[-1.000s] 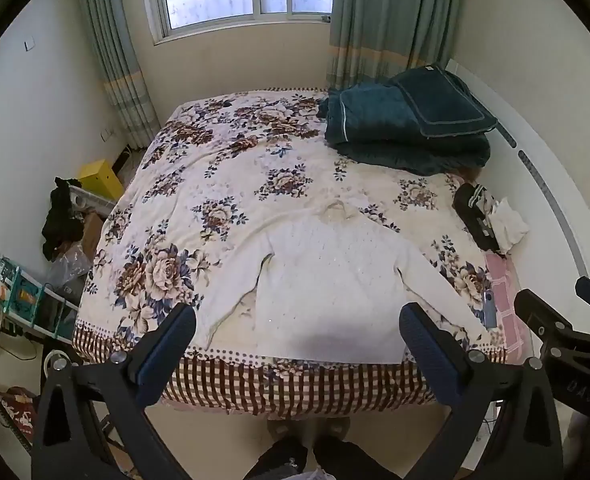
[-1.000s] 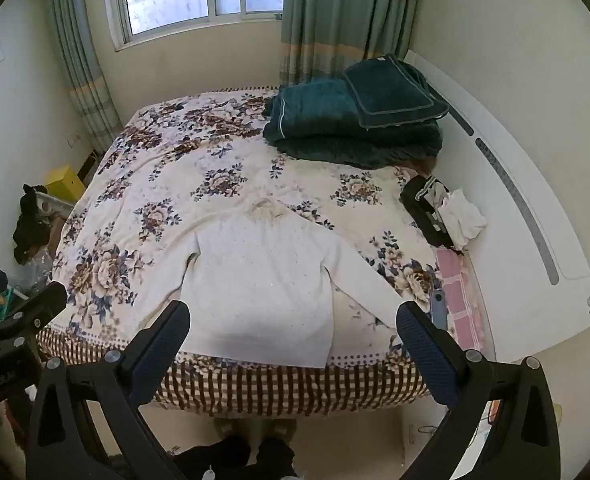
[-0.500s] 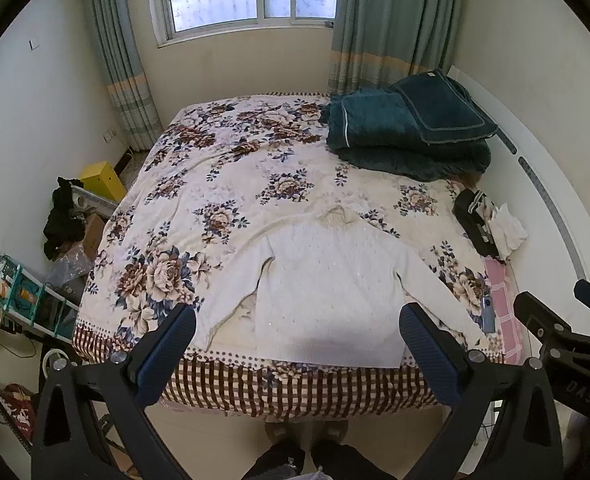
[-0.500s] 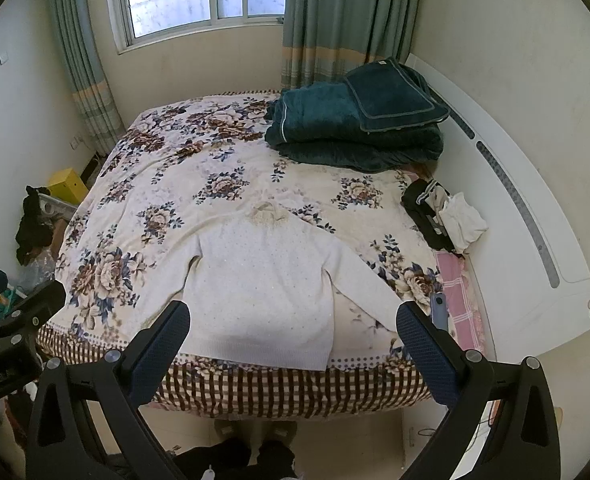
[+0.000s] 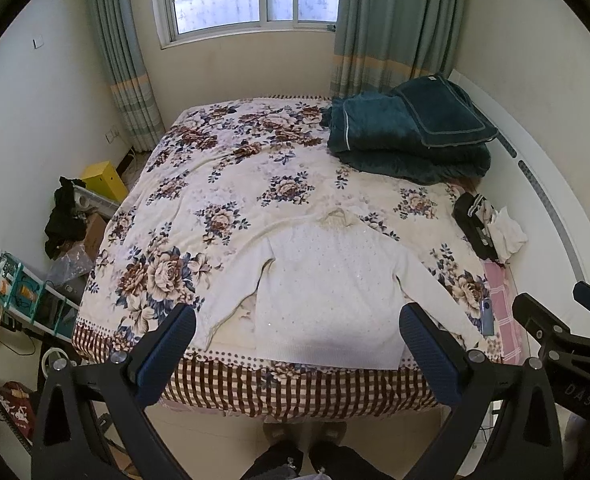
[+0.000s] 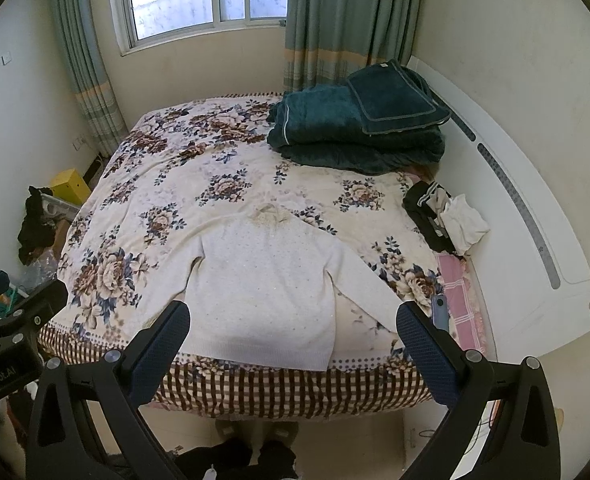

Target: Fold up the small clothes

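Observation:
A small white long-sleeved sweater lies flat near the foot of the bed, collar toward the window, both sleeves spread down and outward. My left gripper hangs open well above and in front of the hem, with nothing between its blue pads. My right gripper is likewise open and empty, held above the bed's foot edge. Neither gripper touches the sweater. In the left wrist view the right gripper's body shows at the lower right edge.
The bed carries a floral cover with a checked skirt. Folded teal blankets sit at the far right. Dark and white clothes and a phone lie along the right edge. Clutter and a yellow box fill the left floor.
Both grippers have drawn back and upward a little, so the bed and sweater sit slightly farther and lower in view. The sweater has not moved; both grippers stay open.

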`<action>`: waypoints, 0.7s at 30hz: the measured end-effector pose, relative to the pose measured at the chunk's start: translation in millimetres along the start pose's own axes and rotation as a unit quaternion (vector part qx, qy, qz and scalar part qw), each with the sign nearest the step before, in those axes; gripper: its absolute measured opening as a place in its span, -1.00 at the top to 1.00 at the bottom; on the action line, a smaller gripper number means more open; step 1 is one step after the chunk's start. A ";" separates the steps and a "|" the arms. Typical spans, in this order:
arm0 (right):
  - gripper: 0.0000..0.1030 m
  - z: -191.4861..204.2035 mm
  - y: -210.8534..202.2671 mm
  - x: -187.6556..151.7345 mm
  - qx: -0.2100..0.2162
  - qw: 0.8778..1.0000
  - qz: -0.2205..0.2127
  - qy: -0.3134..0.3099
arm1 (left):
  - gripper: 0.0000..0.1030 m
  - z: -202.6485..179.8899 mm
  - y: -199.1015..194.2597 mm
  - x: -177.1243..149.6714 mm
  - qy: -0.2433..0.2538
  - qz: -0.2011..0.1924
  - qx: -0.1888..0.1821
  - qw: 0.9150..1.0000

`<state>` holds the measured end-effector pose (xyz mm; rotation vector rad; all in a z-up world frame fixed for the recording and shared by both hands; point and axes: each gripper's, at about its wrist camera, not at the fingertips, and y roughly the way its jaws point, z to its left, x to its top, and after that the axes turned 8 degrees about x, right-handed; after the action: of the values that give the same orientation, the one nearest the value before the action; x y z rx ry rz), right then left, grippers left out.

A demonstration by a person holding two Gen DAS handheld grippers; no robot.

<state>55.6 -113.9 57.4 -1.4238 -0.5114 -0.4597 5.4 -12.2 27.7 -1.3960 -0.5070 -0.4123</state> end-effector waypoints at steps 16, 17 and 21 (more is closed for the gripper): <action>-1.00 1.8 -6.3 1.2 0.001 1.000 -0.004 -0.002 | -1.00 1.5 -4.6 -7.9 0.003 -0.006 0.000 1.000; -1.00 1.4 -6.2 1.3 0.001 1.000 -0.004 -0.001 | -1.00 1.3 -5.0 -6.9 0.003 -0.007 0.000 1.000; -1.00 1.2 -7.3 2.4 0.001 1.000 -0.005 -0.001 | -1.00 1.4 -5.4 -9.1 0.003 -0.008 -0.001 1.000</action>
<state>53.3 -113.4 64.8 -1.4200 -0.5195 -0.4656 -5.3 -11.7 27.1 -1.3935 -0.5123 -0.4304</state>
